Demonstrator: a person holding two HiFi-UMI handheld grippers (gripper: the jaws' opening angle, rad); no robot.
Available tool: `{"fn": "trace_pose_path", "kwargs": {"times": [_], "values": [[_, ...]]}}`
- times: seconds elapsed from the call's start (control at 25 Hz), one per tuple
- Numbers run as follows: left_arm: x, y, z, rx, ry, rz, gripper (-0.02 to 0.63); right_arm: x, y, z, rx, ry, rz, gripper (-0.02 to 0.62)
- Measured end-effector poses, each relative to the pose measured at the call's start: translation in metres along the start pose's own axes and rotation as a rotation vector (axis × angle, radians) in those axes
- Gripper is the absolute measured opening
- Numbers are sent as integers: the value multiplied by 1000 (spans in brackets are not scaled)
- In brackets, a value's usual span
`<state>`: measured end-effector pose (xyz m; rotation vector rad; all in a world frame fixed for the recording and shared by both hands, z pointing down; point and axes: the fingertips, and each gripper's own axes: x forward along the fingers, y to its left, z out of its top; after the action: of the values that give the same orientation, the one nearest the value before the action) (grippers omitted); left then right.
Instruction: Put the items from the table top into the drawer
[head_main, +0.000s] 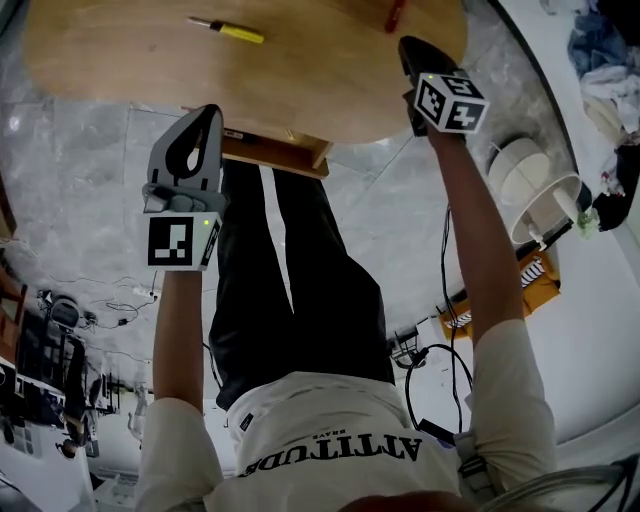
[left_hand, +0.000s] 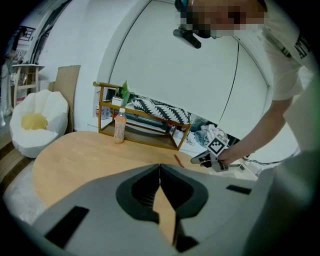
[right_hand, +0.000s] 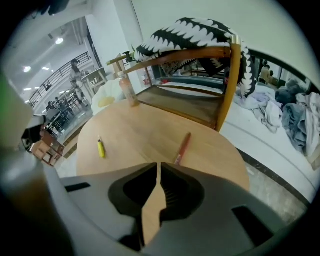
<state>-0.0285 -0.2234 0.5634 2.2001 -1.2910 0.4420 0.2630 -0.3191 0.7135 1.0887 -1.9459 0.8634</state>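
Observation:
On the oval wooden table (head_main: 300, 70) lie a yellow marker (head_main: 227, 30) and a red pen (head_main: 395, 16). A wooden drawer (head_main: 278, 152) sits under the table's near edge. My left gripper (head_main: 211, 113) is shut and empty, just short of that edge, left of the drawer. My right gripper (head_main: 409, 48) is shut and empty over the table's right end, close to the red pen. In the right gripper view the red pen (right_hand: 183, 147) lies just beyond the closed jaws (right_hand: 159, 167) and the yellow marker (right_hand: 101, 148) to the left. The left gripper (left_hand: 160, 167) faces the table, the red pen (left_hand: 178, 160) and the right gripper (left_hand: 212, 158).
A wooden rack (right_hand: 200, 102) with a black-and-white patterned cushion stands on the far side of the table, a drink bottle (left_hand: 119, 126) beside it. A white beanbag (left_hand: 35, 122) sits to the left. Cables and a lamp (head_main: 530, 185) are on the floor at the right.

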Motion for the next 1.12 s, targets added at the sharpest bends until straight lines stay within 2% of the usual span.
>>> {"fn": "trace_pose_path", "kwargs": {"times": [0.16, 0.24, 0.4, 0.72, 0.84, 0.92, 1.0, 1.12], "values": [[11, 5, -18, -23, 17, 5, 21, 25, -11, -9, 19, 14, -14, 32], [14, 8, -24, -22, 20, 9, 21, 35, -16, -11, 27, 18, -22, 83], [15, 12, -34, -21, 17, 16, 21, 49, -24, -11, 37, 21, -44, 87], [11, 20, -52, -48, 33, 37, 21, 72, -36, -14, 129, 26, -103, 149], [9, 22, -58, -54, 44, 43, 21, 78, -39, -20, 140, 44, -142, 150], [9, 23, -60, -57, 49, 46, 21, 78, -43, -20, 143, 43, -187, 95], [10, 22, -62, -59, 46, 44, 21, 77, -47, -17, 137, 38, -221, 81], [10, 21, -64, -60, 40, 38, 21, 76, -46, -16, 128, 36, -229, 75]]}}
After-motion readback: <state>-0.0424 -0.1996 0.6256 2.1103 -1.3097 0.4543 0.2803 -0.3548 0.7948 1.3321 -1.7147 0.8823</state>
